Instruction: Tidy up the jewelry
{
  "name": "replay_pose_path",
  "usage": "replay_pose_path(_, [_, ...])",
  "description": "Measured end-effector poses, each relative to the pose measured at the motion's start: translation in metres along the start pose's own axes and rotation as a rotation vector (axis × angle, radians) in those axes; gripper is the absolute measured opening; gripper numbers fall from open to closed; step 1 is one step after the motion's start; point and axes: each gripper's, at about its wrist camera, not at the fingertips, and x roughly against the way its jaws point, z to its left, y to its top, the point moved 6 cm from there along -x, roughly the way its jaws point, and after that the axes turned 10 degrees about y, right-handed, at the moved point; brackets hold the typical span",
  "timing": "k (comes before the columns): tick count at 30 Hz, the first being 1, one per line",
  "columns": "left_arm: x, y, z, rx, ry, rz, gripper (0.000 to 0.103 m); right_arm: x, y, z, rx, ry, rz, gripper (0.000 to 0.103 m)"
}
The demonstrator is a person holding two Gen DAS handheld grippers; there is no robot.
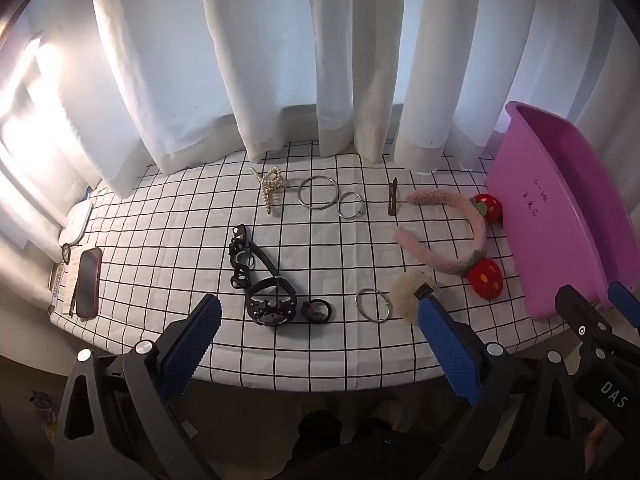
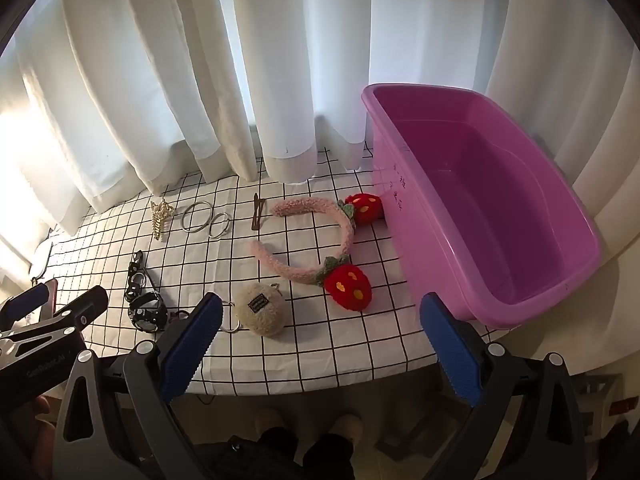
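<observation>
Jewelry lies scattered on the checked bench [image 1: 168,216]: bangles [image 1: 318,193], pearl clip [image 1: 271,188], pink strawberry headband [image 2: 320,240] mid-frame beside the purple tub [image 2: 500,216] at right. Left gripper [image 1: 320,344] and right gripper [image 2: 320,344] fingers both spread wide, holding nothing.

Both wrist views look from the near edge toward the white curtains [image 1: 280,60], slightly downward. The left faces the grid-clothed surface [image 1: 180,216] middle; the right sits nearer the purple plastic tub [image 2: 480,200]. Both share the pink plush strawberry headband [image 1: 452,240].
</observation>
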Motion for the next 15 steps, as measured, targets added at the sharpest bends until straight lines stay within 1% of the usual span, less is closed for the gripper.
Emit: replay_pose_path(15, [0.002, -0.0005, -0.0007, 0.002, -0.002, -0.004, 0.097, 0.0024, 0.0003, 0.0024, 0.005, -0.001, -0.006, 0.094])
